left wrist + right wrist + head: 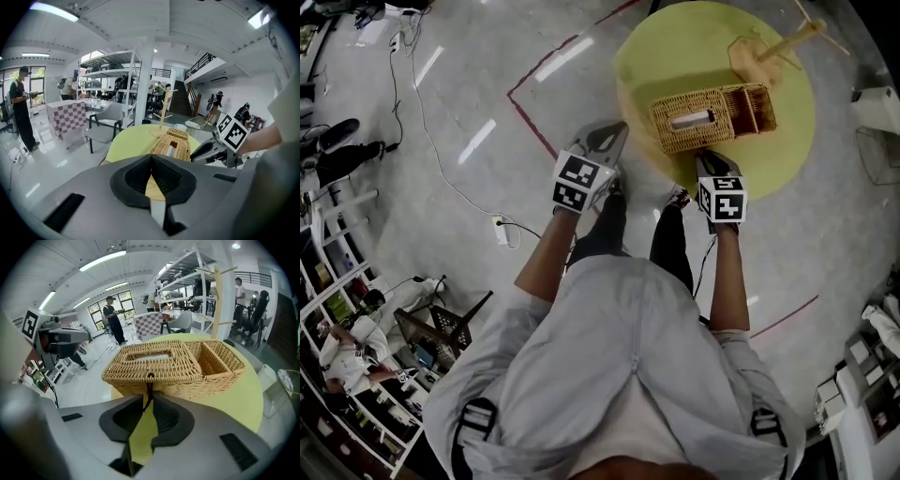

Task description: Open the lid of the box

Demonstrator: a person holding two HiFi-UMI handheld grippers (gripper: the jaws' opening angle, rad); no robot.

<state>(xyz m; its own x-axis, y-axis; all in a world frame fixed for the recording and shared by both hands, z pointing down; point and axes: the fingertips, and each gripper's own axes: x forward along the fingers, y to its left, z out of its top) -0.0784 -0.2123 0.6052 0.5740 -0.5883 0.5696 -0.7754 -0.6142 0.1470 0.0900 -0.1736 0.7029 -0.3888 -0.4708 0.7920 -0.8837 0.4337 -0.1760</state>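
Wicker box (173,366) sits on round yellow table (234,399), lid (150,363) down over one part, the compartment (213,357) beside it uncovered. Right gripper (147,397) is right at the box's near long side, jaw tips drawn almost together around the dark loop (149,384) that hangs from the lid's front edge; the loop runs down between the pads, box wall just beyond the tips. Left gripper (152,157) is held off from the box, out past its lidded short end at the table edge; jaws meet at the tips, nothing between them.
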